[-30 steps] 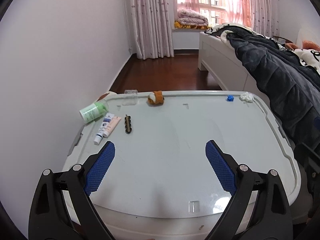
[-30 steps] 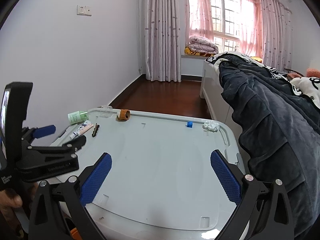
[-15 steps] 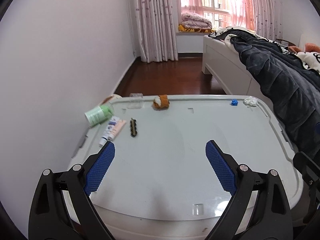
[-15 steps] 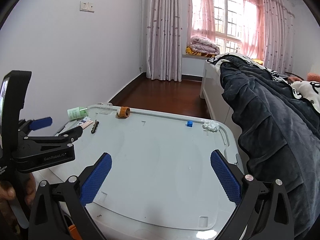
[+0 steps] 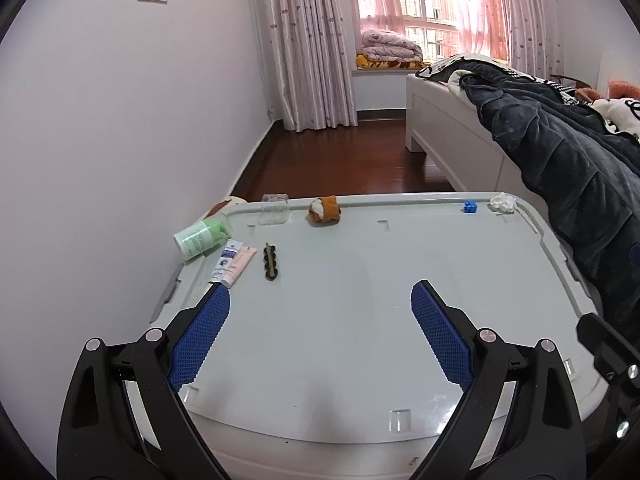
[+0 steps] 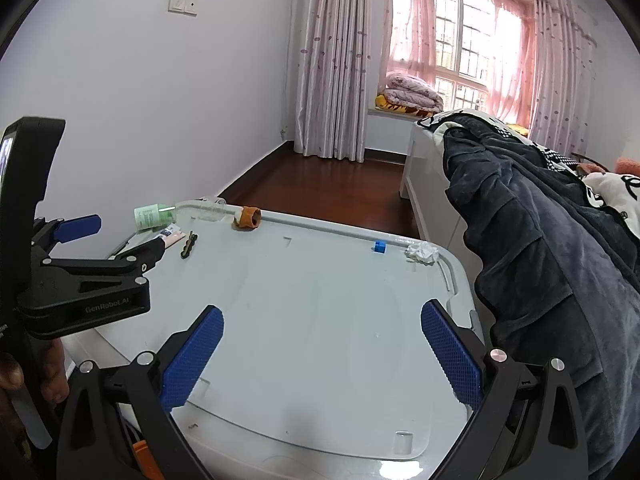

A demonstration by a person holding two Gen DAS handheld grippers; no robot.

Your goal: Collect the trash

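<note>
A white plastic box lid (image 5: 340, 320) (image 6: 320, 312) serves as the work surface. On its far right corner lies a crumpled white tissue (image 5: 502, 202) (image 6: 421, 253) beside a small blue block (image 5: 469, 206) (image 6: 380, 246). An orange-brown roll (image 5: 323, 209) (image 6: 247, 218) rests at the far edge. At the left lie a green bottle (image 5: 202, 237) (image 6: 154, 216), a tube (image 5: 233, 261), a dark strip (image 5: 270, 261) (image 6: 188, 244) and a clear cup (image 5: 274, 209). My left gripper (image 5: 320, 300) hovers open over the near left part. My right gripper (image 6: 322, 324) is open and empty over the near side.
A white wall runs along the left. A bed (image 5: 448, 136) with a dark blanket (image 6: 540, 240) crowds the right edge of the lid. Beyond lie dark wood floor (image 5: 340, 160), curtains and a window. A hand (image 6: 24, 384) holds the left gripper's body at the left.
Both grippers rose and pulled back slightly; the lid and its items sit lower and smaller in view. Both stay open. Nothing on the lid has moved.
</note>
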